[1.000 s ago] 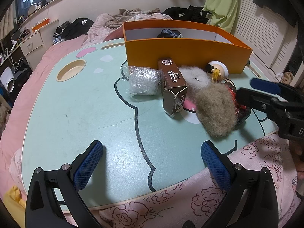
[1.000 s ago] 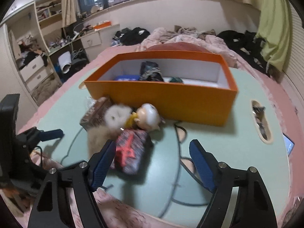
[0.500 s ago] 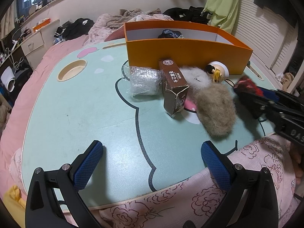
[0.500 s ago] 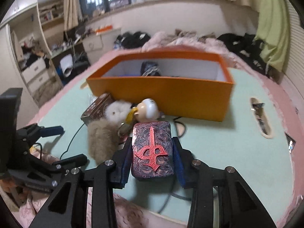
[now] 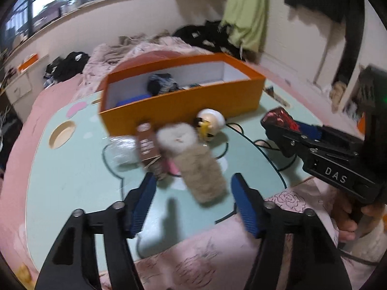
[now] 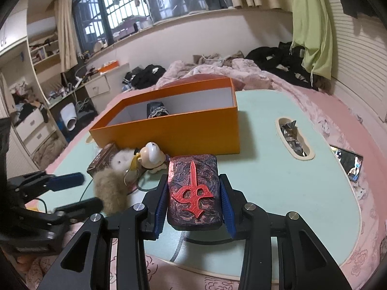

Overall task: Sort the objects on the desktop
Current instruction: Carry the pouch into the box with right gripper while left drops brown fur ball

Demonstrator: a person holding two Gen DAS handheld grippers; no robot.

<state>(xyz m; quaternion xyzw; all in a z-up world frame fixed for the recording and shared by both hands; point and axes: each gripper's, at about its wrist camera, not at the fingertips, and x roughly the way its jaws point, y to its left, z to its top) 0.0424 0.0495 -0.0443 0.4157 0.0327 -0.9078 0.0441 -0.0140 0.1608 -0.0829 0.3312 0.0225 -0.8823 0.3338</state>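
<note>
Blue-padded jaws of the right gripper (image 6: 193,205) clench the long sides of a dark embossed case (image 6: 194,189) bearing a red raised emblem, holding it above the near edge of the mint-green desk (image 6: 278,169). Jaws of the left gripper (image 5: 193,205) are closing with nothing between the pads; they hang over the desk just short of a tan fur pouch (image 5: 200,171) that lies on it. Beside the pouch sit its white fluffy end (image 5: 176,136), a brown carton (image 5: 145,145), a clear plastic bundle (image 5: 121,151) and a small cream figurine (image 6: 151,154) with a yellow neck. Behind this cluster stands an open orange box (image 6: 193,130) with white inner walls; a dark patterned item (image 6: 157,110) and something blue (image 5: 131,100) rest inside. A phone (image 6: 348,165) lies at the desk's right edge, near a slot holding crumpled foil (image 6: 291,134). Around the desk spreads a pink bed cover (image 6: 326,101), strewn with dark clothes (image 6: 278,60).
</note>
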